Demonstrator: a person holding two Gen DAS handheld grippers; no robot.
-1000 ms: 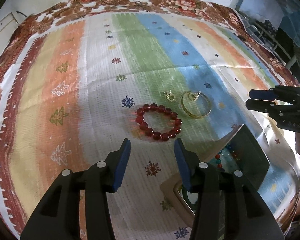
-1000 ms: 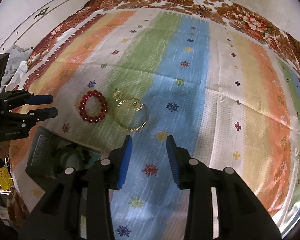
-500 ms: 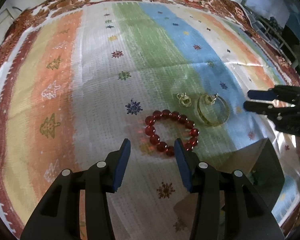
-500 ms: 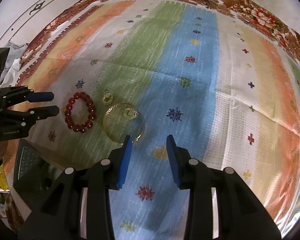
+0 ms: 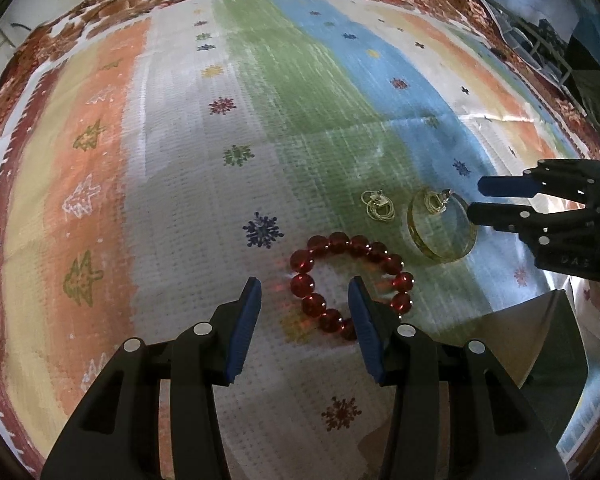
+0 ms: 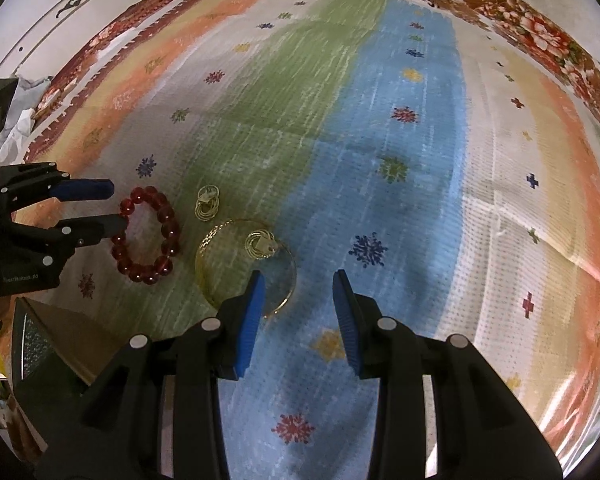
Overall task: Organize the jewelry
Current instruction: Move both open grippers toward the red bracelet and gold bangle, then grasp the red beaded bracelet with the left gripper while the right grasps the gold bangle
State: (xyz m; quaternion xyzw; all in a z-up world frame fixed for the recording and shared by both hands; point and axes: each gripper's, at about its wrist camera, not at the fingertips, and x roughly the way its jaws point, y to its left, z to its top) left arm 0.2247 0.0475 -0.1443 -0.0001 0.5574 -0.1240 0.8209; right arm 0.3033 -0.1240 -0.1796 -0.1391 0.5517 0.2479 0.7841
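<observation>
Left wrist view has the left tool (image 5: 304,304) at the lower centre of the frame, jaws released, poised above the near-left edge of the red bead bracelet (image 5: 350,284), with nothing gripped between the blue pads. The bracelet lies flat on the striped tablecloth (image 5: 180,200) covering the table. Just to its upper right sits a gold bangle (image 5: 440,228) with a small gold earring (image 5: 436,202) inside its ring, and another gold earring (image 5: 378,206) lies beside them. At the right edge, the right tool (image 5: 476,200) hangs over the bangle, jaws released and empty. A dark open box (image 5: 540,344) stands at the lower right of the frame.
</observation>
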